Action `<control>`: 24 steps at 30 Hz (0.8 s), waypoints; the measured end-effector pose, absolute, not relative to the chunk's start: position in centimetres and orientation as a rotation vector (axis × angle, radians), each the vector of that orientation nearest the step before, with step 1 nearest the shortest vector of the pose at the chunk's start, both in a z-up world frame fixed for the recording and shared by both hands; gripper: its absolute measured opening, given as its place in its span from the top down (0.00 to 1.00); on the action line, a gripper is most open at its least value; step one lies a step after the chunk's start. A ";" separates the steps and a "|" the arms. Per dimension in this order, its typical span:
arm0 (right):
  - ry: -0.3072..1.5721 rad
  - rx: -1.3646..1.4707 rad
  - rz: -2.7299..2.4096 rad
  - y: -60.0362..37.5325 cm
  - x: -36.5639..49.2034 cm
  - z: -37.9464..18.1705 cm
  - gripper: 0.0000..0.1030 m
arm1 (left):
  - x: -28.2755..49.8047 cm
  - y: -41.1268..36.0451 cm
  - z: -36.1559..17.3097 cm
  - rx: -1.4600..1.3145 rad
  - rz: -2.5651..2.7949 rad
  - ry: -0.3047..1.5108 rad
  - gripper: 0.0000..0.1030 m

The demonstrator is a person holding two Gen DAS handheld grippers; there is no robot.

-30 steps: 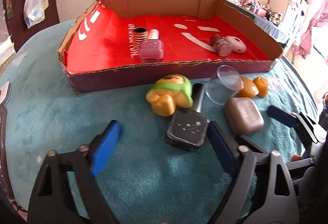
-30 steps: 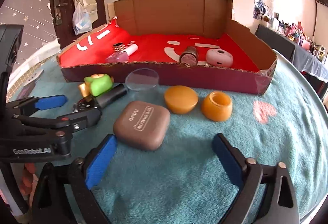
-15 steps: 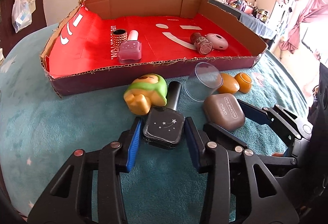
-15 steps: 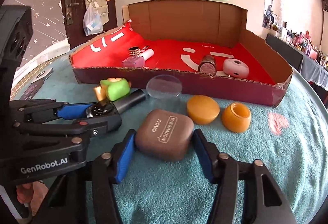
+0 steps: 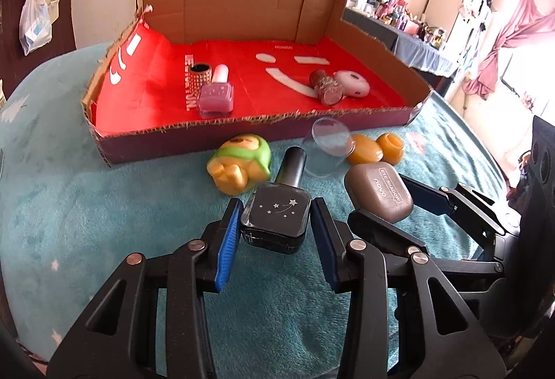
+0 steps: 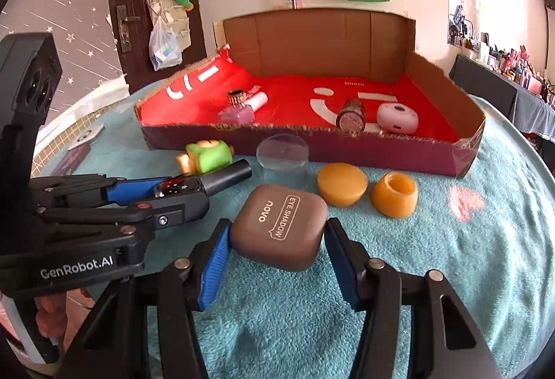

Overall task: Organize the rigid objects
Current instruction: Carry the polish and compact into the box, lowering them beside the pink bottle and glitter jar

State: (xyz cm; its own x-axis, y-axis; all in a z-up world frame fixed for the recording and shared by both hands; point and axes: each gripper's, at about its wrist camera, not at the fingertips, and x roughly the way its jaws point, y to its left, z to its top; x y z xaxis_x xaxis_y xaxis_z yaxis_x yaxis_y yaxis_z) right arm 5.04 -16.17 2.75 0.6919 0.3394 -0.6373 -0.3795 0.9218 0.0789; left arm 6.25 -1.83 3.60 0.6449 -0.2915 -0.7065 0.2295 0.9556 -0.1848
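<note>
My left gripper (image 5: 276, 217) is shut on a black nail polish bottle (image 5: 277, 216) with star print, lifted slightly off the teal cloth; it also shows in the right wrist view (image 6: 180, 186). My right gripper (image 6: 277, 236) is shut on a brown eye shadow case (image 6: 281, 228), which also shows in the left wrist view (image 5: 380, 191). A red-lined cardboard tray (image 5: 173, 132) behind holds a pink polish bottle (image 5: 215, 96), a studded ring (image 5: 200, 75), a glitter bottle (image 5: 324, 85) and a pink case (image 5: 352, 84).
On the cloth in front of the tray lie a green and yellow toy (image 5: 241, 163), a clear plastic cup (image 5: 327, 144) on its side, an amber lid (image 6: 341, 183) and an amber jar (image 6: 393, 193). The tray's front wall (image 6: 312, 143) is low.
Both grippers closed from wide open: the left onto the black polish bottle, the right onto the eye shadow case. Both have risen slightly with their objects.
</note>
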 end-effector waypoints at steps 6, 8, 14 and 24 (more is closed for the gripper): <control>0.691 -0.047 0.416 -16.3 4.6 3.6 0.44 | 5.8 -1.2 4.1 -0.092 -0.272 0.799 0.63; 0.684 -0.046 0.415 -16.4 4.5 3.8 0.44 | 5.8 -0.8 4.5 -0.104 -0.265 0.789 0.63; 0.664 -0.047 0.418 -16.6 3.9 4.6 0.44 | 5.4 -0.3 5.1 -0.114 -0.258 0.766 0.63; 0.649 -0.028 0.424 -16.9 3.7 5.4 0.44 | 4.8 -0.2 6.1 -0.123 -0.271 0.732 0.63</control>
State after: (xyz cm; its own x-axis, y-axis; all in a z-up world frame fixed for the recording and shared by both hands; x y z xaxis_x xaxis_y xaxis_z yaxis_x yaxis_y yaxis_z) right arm 3.69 -16.86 5.35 0.7144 0.3738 -0.5916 -0.3914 0.9142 0.1051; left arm 4.77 -0.18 6.11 0.7111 -0.2863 -0.6422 0.2007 0.9580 -0.2048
